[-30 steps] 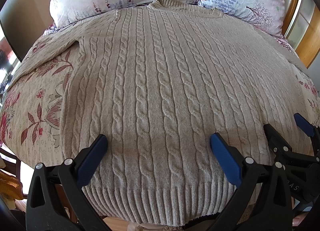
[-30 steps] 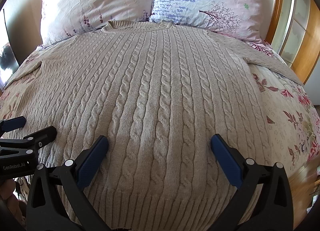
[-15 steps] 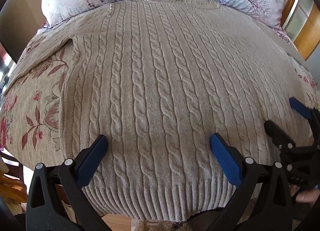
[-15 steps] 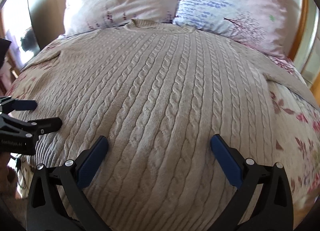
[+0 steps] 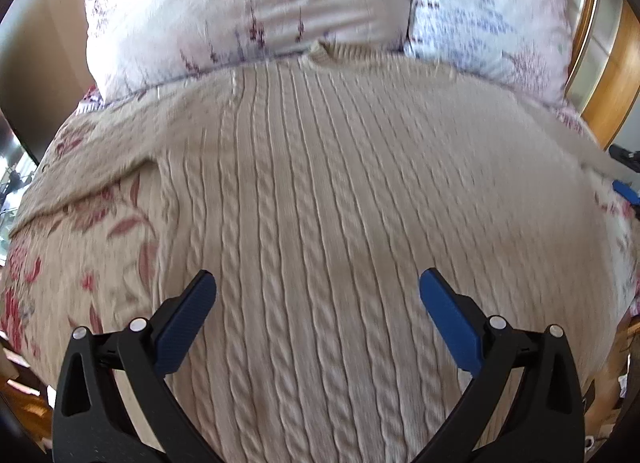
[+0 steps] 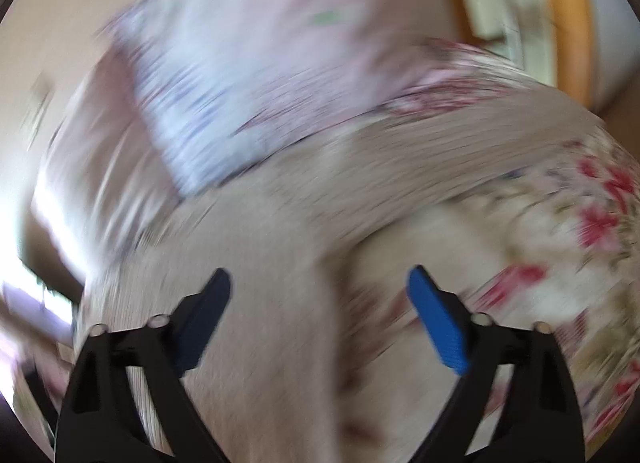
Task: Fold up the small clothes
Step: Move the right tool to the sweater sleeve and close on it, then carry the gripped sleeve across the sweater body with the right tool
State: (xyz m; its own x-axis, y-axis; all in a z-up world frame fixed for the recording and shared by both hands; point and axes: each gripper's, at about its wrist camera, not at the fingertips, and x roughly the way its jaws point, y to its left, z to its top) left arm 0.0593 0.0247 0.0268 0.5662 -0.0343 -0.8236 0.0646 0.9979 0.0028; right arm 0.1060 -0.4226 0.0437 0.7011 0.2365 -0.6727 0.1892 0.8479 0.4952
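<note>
Now: left gripper [image 5: 318, 295] spread above sweater [image 5: 340, 203] | right gripper [image 6: 318, 291] closing, seemingly empty

Two floral-print pillows, one pink-white [image 5: 248, 11] and one with pale blue print [image 5: 488, 23], lie side by side, touching, at the head of a bed. A cream bedspread [image 5: 80, 231] with red flowers covers the mattress. A curved wooden headboard [image 5: 616, 75] stands behind the pillows at right.

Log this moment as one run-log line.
garment: sweater flat on bed, unfolded | left gripper: open, empty | right gripper: closing, empty, over sweater's edge | view: right blurred
</note>
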